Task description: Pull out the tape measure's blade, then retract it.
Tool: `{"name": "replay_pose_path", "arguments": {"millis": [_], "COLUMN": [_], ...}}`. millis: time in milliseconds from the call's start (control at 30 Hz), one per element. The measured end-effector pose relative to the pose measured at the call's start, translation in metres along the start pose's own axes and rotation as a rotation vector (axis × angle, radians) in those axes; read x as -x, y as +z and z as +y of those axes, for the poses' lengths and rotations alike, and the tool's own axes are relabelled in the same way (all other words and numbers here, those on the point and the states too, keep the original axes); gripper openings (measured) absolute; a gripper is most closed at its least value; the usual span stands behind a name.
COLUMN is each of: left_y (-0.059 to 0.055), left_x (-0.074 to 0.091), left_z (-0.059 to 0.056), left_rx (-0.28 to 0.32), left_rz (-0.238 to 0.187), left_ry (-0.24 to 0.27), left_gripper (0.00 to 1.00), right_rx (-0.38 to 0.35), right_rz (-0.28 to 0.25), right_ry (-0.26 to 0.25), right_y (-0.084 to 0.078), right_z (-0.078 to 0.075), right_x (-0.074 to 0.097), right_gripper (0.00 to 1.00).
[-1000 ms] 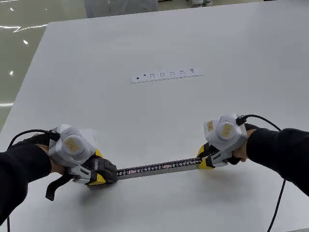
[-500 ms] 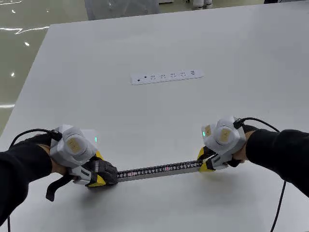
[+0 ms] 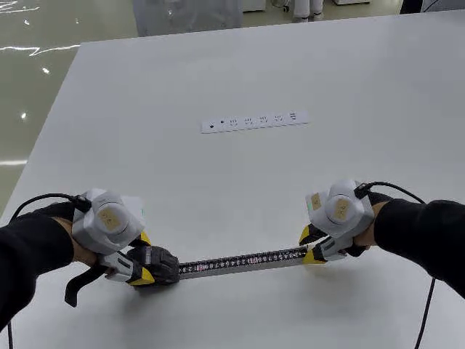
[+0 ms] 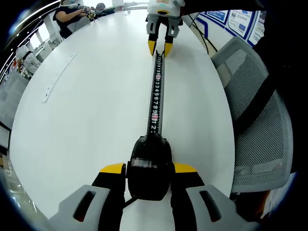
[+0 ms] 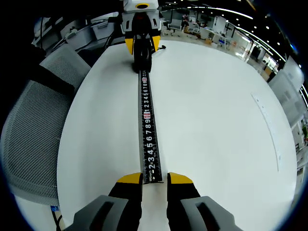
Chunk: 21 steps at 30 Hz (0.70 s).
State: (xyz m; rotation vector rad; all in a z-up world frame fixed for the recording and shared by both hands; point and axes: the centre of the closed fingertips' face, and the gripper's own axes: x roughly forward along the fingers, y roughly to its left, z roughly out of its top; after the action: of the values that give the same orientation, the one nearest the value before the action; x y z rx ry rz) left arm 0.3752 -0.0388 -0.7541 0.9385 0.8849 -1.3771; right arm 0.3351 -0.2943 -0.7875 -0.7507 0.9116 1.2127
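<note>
On white matte surface [image 3: 218, 73], left hand-held gripper [image 4: 149, 168] clamps black tape measure case [image 4: 150, 161]; right hand-held gripper [image 5: 155, 179] pinches extended blade [image 5: 146, 125] tip. White power strip [image 3: 254, 121] beyond; grey mesh chair [image 4: 260, 120], glossy floor [image 3: 36, 87].

There is one white bench [image 3: 145, 94]. One black tape measure [image 3: 163, 265], with one long numbered blade [image 3: 240, 259]. One flat white power strip [image 3: 254, 121]. Two grey grippers with yellow-tipped jaws: one left gripper [image 3: 145, 258], one right gripper [image 3: 309, 246]. Each gripper has two jaws. One grey mesh chair [image 4: 260, 125].

An open-plan office: white table [image 3: 218, 73], mesh chair [image 4: 260, 110], desks [image 5: 211, 29] behind.
</note>
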Motion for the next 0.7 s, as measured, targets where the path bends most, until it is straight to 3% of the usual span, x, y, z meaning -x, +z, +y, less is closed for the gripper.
{"name": "replay_pose_path", "arguments": {"millis": [200, 300, 700], "left_y": [-0.001, 0.004, 0.008], "left_x": [0.002, 0.005, 0.008], "left_z": [-0.001, -0.004, -0.001], "left_rx": [0.066, 0.093, 0.138], "left_rz": [-0.018, -0.040, -0.077], "left_ry": [-0.003, -0.006, 0.004], "left_gripper": [0.39, 0.45, 0.62], "right_rx": [-0.012, -0.034, -0.119], "right_rz": [0.001, -0.003, -0.041], "right_ry": [0.010, -0.002, -0.037], "right_y": [0.000, -0.001, 0.000], "right_z": [0.003, 0.001, -0.003], "right_x": [0.004, 0.005, 0.014], "right_gripper": [0.24, 0.29, 0.39]}}
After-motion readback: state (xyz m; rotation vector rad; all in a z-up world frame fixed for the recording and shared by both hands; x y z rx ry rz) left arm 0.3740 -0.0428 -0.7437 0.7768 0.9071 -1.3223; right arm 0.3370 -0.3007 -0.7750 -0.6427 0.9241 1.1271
